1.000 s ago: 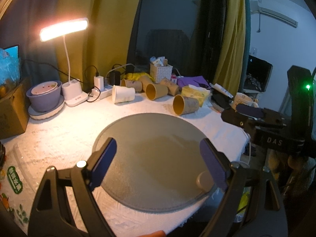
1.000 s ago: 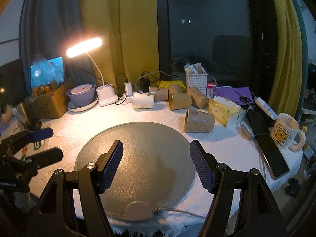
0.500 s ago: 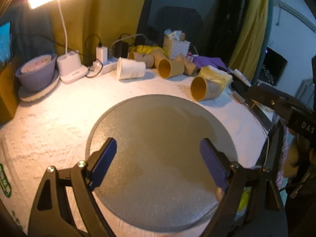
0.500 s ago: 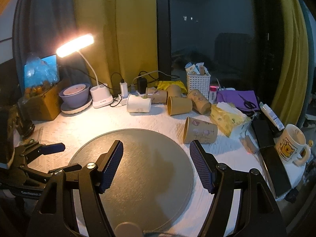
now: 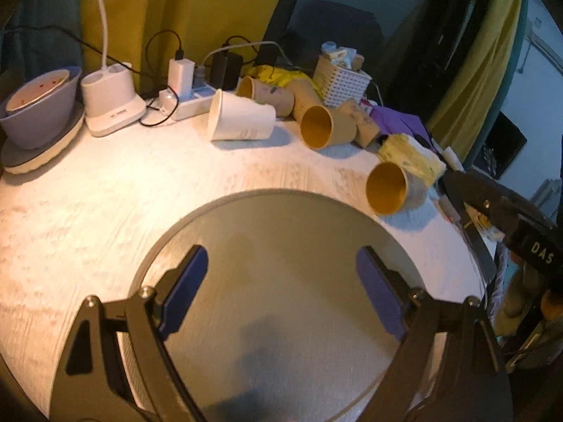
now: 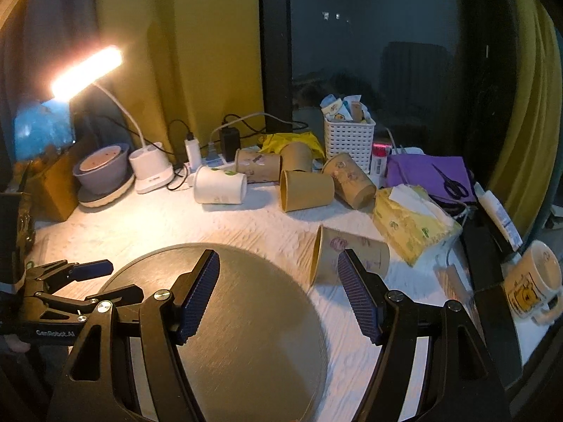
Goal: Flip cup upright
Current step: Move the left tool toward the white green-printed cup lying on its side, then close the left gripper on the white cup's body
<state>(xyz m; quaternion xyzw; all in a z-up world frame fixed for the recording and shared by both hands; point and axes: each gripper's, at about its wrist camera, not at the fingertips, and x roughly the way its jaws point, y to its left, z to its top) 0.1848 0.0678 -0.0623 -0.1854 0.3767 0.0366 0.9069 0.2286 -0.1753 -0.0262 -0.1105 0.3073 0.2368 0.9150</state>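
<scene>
- Gaping wide with nothing between its blue-padded jaws, the right gripper (image 6: pixel 278 295) hangs over the far right edge of the round grey metal disc (image 6: pixel 246 316); its right pad overlaps the nearest brown paper cup (image 6: pixel 352 258) in the view, though whether they touch I cannot tell.
- That cup lies on its side just off the disc's rim, mouth toward the disc, base toward the yellow tissue pack (image 6: pixel 411 227); judged from this, it is the one to be stood up.
- Spread just as wide and empty, the left gripper (image 5: pixel 281 292) hovers above the disc, well apart from the cup (image 5: pixel 390 190).
- Open room lies leftward over the disc and the white textured bench cloth (image 5: pixel 105 190).
- Rightward is tight: tissue pack, cartoon mug (image 6: pixel 531 281) near the bench edge.
- Behind, a white paper cup (image 6: pixel 220 184) and more brown cups (image 6: pixel 306 190) lie toppled.
</scene>
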